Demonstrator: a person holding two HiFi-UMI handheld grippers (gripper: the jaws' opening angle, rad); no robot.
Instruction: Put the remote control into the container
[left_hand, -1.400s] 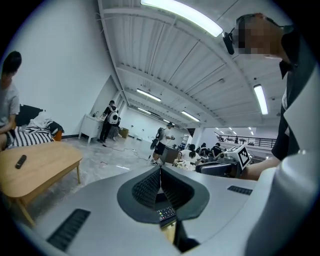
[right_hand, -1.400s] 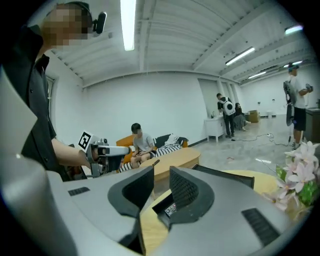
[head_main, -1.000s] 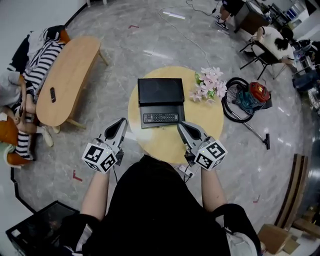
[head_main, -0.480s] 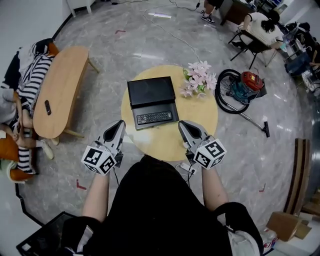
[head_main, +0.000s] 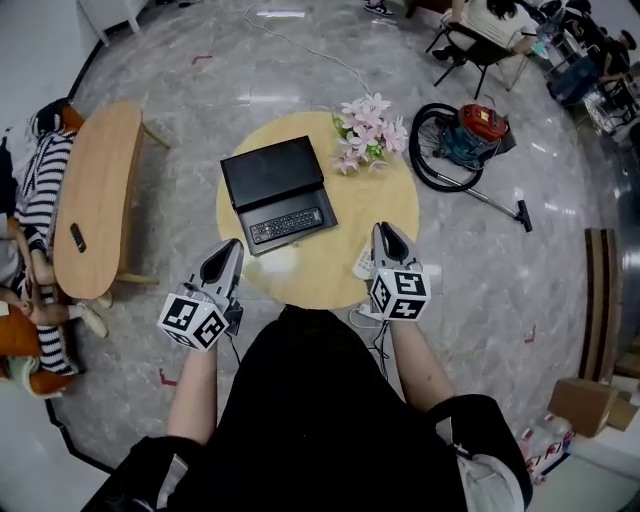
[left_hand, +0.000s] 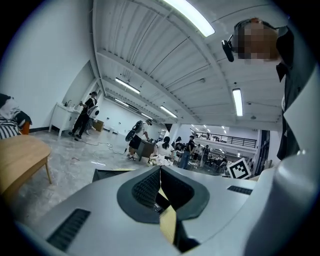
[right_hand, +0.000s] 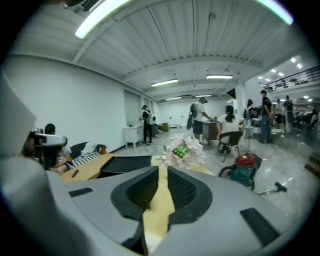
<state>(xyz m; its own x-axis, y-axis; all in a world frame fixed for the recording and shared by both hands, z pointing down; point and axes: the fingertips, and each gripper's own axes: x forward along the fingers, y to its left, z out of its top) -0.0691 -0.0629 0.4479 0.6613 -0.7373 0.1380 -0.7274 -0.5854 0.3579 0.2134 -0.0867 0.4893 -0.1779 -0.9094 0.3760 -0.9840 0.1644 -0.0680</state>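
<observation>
A black remote control (head_main: 286, 226) lies along the near edge of the flat black container (head_main: 272, 170) on the round yellow table (head_main: 330, 270). My left gripper (head_main: 233, 247) is shut and empty at the table's near left edge, just short of the remote. In the left gripper view its pads (left_hand: 150, 187) touch, and the container (left_hand: 107, 175) shows beyond. My right gripper (head_main: 386, 231) hovers over the near right of the table, pointing away from me. Between its pads (right_hand: 144, 189) only a thin slit shows, with table behind and nothing in it. Past them lies the container (right_hand: 125, 164).
Pink flowers (head_main: 362, 125) stand at the table's far right, also in the right gripper view as flowers (right_hand: 182, 147). A red vacuum cleaner (head_main: 470, 135) sits on the floor to the right. At left a wooden bench (head_main: 95, 200) stands beside a person in stripes (head_main: 35, 215). People work at desks beyond.
The right gripper has swung from pointing up-left to pointing straight away and shifted toward the table's right side. The left gripper has edged along the table's near left rim. The head view has shifted.
</observation>
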